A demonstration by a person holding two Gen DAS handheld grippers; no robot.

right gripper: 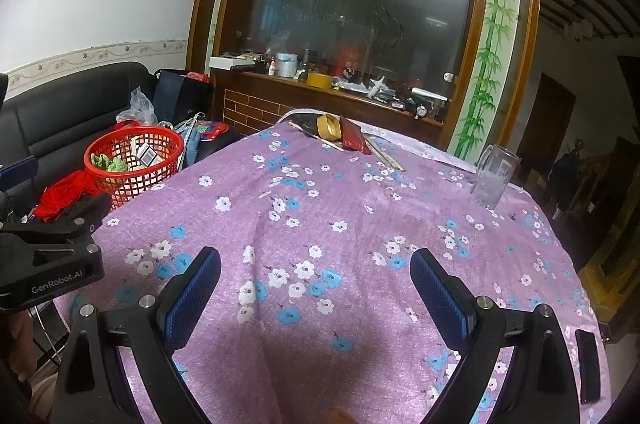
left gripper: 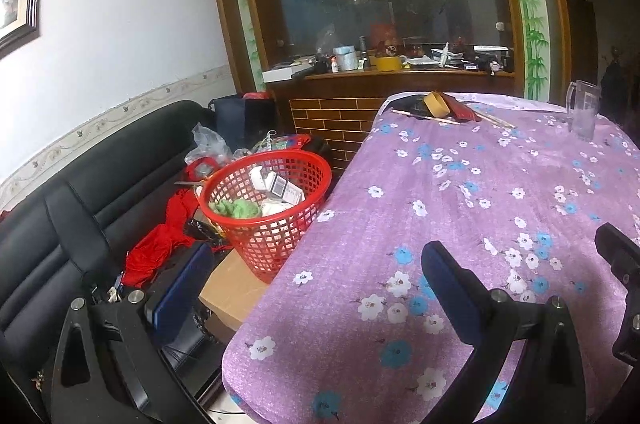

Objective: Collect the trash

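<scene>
A red mesh basket stands beside the table's left edge on a cardboard box. It holds green crumpled stuff, white paper and small cartons. My left gripper is open and empty, straddling the table's left edge. My right gripper is open and empty over the purple flowered tablecloth. At the table's far end lie a yellow roll, a dark red packet and wooden sticks.
A clear glass mug stands at the table's far right. A black sofa with red cloth and bags lies left of the basket. A cluttered wooden counter and mirror stand behind. The left gripper's body shows at the left.
</scene>
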